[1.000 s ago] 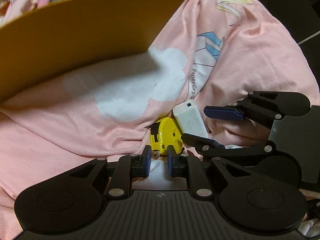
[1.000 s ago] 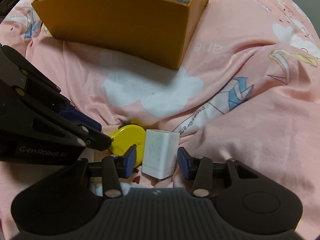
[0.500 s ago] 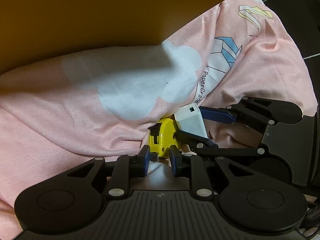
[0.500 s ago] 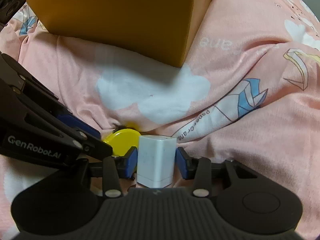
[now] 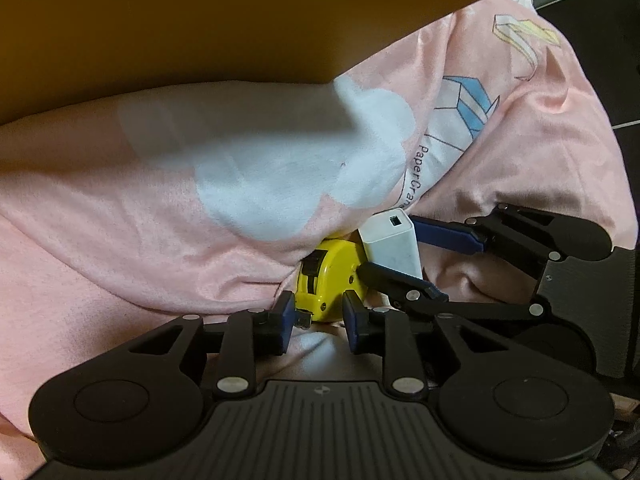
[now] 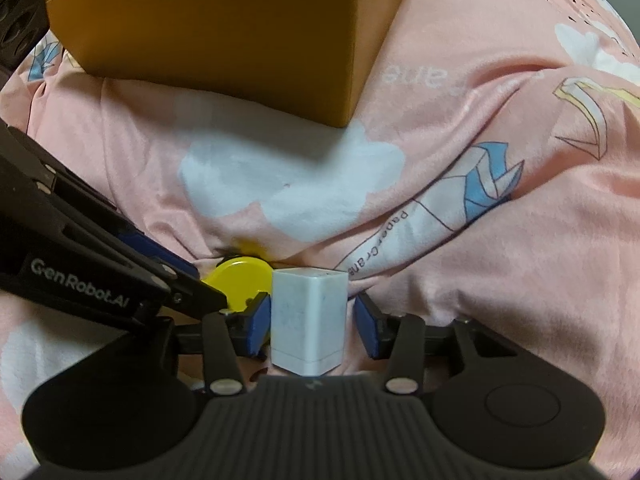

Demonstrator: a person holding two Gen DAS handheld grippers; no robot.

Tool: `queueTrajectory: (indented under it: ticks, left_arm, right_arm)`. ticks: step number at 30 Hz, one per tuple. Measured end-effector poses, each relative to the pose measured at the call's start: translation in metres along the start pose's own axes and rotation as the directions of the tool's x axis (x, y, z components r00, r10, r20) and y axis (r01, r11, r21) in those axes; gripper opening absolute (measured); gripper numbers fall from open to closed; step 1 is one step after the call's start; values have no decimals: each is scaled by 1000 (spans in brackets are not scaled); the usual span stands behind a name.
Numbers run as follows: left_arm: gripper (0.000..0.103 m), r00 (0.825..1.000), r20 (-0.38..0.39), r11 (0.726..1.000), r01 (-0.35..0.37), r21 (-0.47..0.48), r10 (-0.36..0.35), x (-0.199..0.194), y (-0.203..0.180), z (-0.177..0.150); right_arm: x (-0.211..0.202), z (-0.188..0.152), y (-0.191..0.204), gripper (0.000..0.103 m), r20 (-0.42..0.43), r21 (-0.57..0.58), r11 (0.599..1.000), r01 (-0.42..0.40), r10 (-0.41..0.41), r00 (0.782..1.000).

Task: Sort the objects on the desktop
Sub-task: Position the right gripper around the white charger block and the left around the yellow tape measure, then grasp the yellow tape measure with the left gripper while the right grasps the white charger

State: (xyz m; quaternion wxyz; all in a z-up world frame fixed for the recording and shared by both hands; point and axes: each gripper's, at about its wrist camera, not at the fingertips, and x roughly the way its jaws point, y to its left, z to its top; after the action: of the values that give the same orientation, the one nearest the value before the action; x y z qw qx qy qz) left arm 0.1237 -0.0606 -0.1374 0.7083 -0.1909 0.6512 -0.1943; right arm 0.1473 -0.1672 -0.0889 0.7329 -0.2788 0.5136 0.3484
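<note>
Left wrist view: the left gripper [image 5: 318,322] has descended toward the yellow tape measure [image 5: 330,280], and its jaws are opening, with the measure's lower edge just entering the gap; the pads do not yet press it. A second ago those jaws were nearly closed, so this reads as preparation for a grasp.

Right wrist view: the right gripper [image 6: 310,326] has advanced so that its fingers bracket the white charger [image 6: 308,316]. A gap remains on the right side; the grip is not yet closed. Both objects lie touching in a fold of the pink quilt [image 6: 500,240], below the orange box [image 6: 224,44], the likely destination.
</note>
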Motion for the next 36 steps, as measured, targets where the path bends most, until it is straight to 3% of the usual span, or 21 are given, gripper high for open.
queueTrajectory:
  ticks: [11,15,19,28,36]
  left_arm:
    - [29,999,5,998,54,22,-54,1,4,-7]
    - [29,999,0,998,44,40,-44,5,2,6]
    - [37,999,10,997,34,72,-35,8,-3,6]
    - [41,999,34,984,-43,175,38,20,-21,4]
    - [45,1000,11,984,-22,176,21,33,-19,9]
  right_arm:
    - [-8,-4,-12,40,16,66,997,-26,25,1000]
    - [-10,-6,-14,41,7,53,998,-42,41,999]
    - [-11,-8,-24,41,-1,100,992,-71,72,997]
    - [-8,-1,-50,39,-10,201,972,-121,125,992]
    - [-5,-5,-56,36,-7,258,954,-151,158,987]
